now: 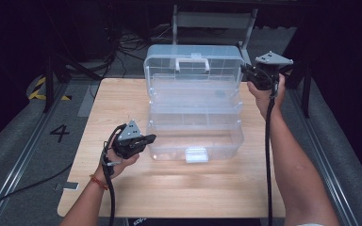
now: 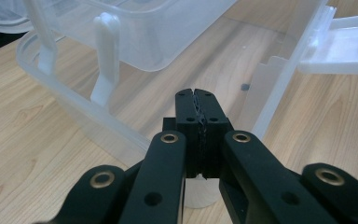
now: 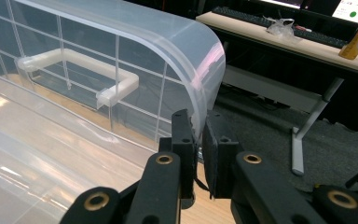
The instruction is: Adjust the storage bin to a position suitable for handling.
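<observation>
Right tongs [image 3: 199, 154] clamped on lid [image 3: 121, 56] edge of clear toolbox [image 1: 195, 136] — lid raised. Left tongs [image 2: 199, 116] fully closed, empty — at toolbox front-left corner, on counter [image 1: 122, 103].

Clear glossy plastic box [image 1: 194, 113], white plastic handle [image 1: 193, 62], matt wood-grain table [image 1: 169, 188], matt black tools.

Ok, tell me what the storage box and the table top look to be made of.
Storage box: seemingly clear plastic, glossy; the wood grain shows through its walls, and its handle is milky white. Table top: pale wood or wood-look laminate, with visible grain lines and a matte sheen.
</observation>
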The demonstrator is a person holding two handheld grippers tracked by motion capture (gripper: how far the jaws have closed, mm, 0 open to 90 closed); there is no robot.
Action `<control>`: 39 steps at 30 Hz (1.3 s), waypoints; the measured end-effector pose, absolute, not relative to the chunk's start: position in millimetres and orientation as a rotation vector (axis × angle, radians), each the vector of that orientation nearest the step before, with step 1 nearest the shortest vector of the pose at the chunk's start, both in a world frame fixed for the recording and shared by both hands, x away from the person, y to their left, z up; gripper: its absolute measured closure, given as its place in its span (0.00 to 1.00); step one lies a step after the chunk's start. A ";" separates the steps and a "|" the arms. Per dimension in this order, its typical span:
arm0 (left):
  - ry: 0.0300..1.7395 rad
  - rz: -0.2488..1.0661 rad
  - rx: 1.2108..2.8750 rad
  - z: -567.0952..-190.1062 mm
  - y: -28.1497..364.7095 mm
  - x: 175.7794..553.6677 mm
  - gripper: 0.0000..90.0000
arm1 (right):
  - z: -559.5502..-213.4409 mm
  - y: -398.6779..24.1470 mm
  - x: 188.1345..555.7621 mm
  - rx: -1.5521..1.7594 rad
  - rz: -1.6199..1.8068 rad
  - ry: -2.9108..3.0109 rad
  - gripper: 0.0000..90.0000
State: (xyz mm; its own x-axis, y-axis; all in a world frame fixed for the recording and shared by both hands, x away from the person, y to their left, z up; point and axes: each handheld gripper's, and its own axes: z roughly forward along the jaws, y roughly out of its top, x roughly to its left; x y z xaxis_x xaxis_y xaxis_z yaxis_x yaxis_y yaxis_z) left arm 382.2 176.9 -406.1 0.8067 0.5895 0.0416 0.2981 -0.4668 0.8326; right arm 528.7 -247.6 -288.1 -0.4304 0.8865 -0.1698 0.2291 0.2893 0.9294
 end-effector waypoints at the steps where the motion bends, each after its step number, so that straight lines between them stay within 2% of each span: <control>1: 0.650 0.408 2.086 -406.2 176.8 382.6 0.99 | -287.7 -247.5 529.8 1.008 1.159 1.842 0.93; 39: 0.637 0.387 2.077 -410.2 174.2 387.7 0.99 | -288.8 -246.0 573.1 1.093 1.143 1.897 0.92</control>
